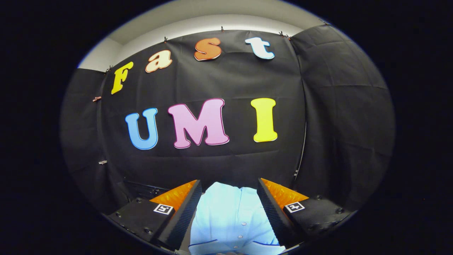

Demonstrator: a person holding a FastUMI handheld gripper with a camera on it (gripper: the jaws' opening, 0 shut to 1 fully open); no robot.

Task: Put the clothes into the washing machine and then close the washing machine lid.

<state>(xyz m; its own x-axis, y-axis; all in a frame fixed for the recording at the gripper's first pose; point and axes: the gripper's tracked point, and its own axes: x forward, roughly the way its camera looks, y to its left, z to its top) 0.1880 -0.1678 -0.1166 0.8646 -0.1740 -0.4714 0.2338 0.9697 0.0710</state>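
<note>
A light blue button-up shirt (230,219) with small buttons and dark piping is bunched between my gripper's (229,185) two fingers. It fills the whole gap from one finger (184,212) to the other, and its top edge reaches the fingertips. Both fingers press against the cloth, so the gripper is shut on the shirt. The shirt is held up in the air in front of the booth's black cloth wall. The shirt's lower part is hidden below the fingers.
The black cloth wall (219,166) stands straight ahead beyond the fingers, with a side panel (347,117) of the same cloth to the right. A thin cable (301,152) runs down the corner between them. A dark object (141,189) lies low, left of the fingers.
</note>
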